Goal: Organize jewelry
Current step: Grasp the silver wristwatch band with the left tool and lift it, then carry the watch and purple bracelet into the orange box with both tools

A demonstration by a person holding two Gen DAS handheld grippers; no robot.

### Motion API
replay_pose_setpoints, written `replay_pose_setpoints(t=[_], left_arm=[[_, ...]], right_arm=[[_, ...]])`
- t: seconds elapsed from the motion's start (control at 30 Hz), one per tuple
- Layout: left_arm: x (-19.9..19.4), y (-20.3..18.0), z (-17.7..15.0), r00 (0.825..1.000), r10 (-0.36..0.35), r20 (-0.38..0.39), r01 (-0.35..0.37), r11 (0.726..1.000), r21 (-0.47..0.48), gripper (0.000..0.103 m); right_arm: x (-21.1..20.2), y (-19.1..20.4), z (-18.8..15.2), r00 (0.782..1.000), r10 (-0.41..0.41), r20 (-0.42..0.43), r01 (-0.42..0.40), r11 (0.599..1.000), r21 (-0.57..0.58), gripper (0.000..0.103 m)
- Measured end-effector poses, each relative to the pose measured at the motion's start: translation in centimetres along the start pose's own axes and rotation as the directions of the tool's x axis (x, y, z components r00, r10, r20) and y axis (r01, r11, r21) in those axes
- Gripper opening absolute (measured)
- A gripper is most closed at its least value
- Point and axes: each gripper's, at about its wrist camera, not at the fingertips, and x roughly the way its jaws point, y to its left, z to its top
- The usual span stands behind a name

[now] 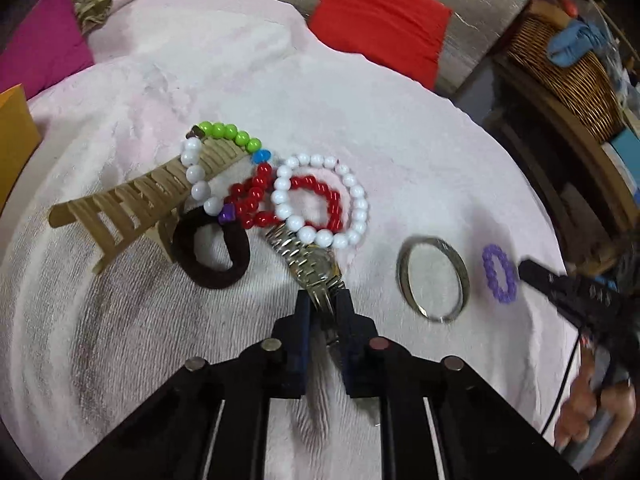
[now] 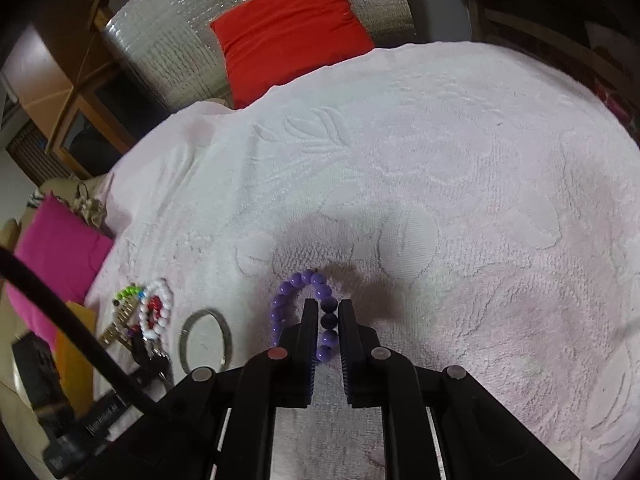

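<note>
1. Jewelry lies on a pale pink towelled surface (image 1: 360,92). A heap sits at centre-left of the left wrist view: a white bead bracelet (image 1: 320,200), a red bead strand (image 1: 316,196) inside it, a green-and-white strand (image 1: 224,136) draped over a tan comb-like piece (image 1: 132,204), and a dark hair tie (image 1: 212,252).
2. Left hand-held gripper (image 1: 322,304), lower centre of that view, is clenched on the band of a metal watch (image 1: 312,264). The far end of the watch lies under the white bracelet, so I judge the grip serves to draw it clear of the heap.
3. Right hand-held gripper (image 2: 328,320), lower centre of the right wrist view, is clenched on one side of a purple bead bracelet (image 2: 296,304). The rest of the loop lies on the towel, well to the right of the heap.
4. Silver bangle (image 1: 432,280) rests flat between the watch and the purple bracelet, touching neither.
5. Judgement: pieces are being spaced out singly toward the right; sorting appears early, most pieces being tangled together.
</note>
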Motion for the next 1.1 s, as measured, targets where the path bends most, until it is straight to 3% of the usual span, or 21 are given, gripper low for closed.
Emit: replay_pose_setpoints(t=[0.1, 0.2, 0.33, 0.4, 0.43, 0.47, 0.53, 0.63, 0.83, 1.0, 1.1], left_arm=[[-1.5, 0.0, -1.1, 0.999, -0.018, -0.044, 0.02, 0.998, 0.053, 0.011], [-3.2, 0.7, -2.8, 0.997, -0.042, -0.072, 0.049, 0.994, 0.096, 0.011], [-5.3, 1.8, -4.5, 0.993, -0.078, -0.09, 0.09, 0.985, 0.144, 0.012], [-6.2, 2.6, -5.0, 0.99, -0.097, -0.102, 0.111, 0.983, 0.146, 0.013], [-6.8, 3.3, -5.3, 0.988, -0.107, -0.109, 0.122, 0.982, 0.145, 0.013], [-7.2, 3.6, -5.5, 0.987, -0.108, -0.116, 0.125, 0.98, 0.153, 0.013], [-7.8, 4.2, -5.9, 0.985, -0.118, -0.127, 0.139, 0.974, 0.178, 0.013], [-8.2, 4.2, -6.3, 0.985, -0.115, -0.131, 0.141, 0.966, 0.217, 0.015], [-7.8, 4.0, -6.1, 0.978, -0.145, -0.149, 0.171, 0.97, 0.174, 0.025], [-6.0, 2.4, -5.8, 0.985, -0.134, -0.114, 0.154, 0.969, 0.192, 0.025], [-4.8, 1.7, -5.1, 0.99, -0.115, -0.084, 0.129, 0.973, 0.194, 0.011]], right_arm=[[-0.2, 0.1, 0.3, 1.0, -0.014, 0.023, 0.015, 1.0, -0.014, 0.021], [0.1, 0.1, 0.4, 0.999, -0.029, 0.023, 0.03, 0.999, -0.026, 0.046], [1.3, -0.1, 0.5, 0.998, -0.069, 0.014, 0.069, 0.997, -0.044, 0.05], [1.8, 0.5, 0.3, 0.994, -0.104, 0.021, 0.105, 0.991, -0.085, 0.047], [2.0, 1.2, 0.1, 0.99, -0.136, 0.029, 0.138, 0.982, -0.13, 0.04], [2.2, 1.8, 0.0, 0.987, -0.158, 0.03, 0.161, 0.974, -0.162, 0.022], [2.4, 2.6, -0.4, 0.979, -0.197, 0.044, 0.202, 0.958, -0.205, 0.012], [2.2, 3.3, -0.6, 0.974, -0.217, 0.061, 0.225, 0.948, -0.223, 0.011], [-0.5, 4.4, 0.0, 0.979, -0.13, 0.155, 0.159, 0.969, -0.187, 0.011], [-0.9, 5.4, 0.1, 0.98, -0.088, 0.18, 0.118, 0.979, -0.167, 0.011], [-1.5, 5.5, -0.2, 0.981, -0.058, 0.185, 0.086, 0.985, -0.15, 0.011]])
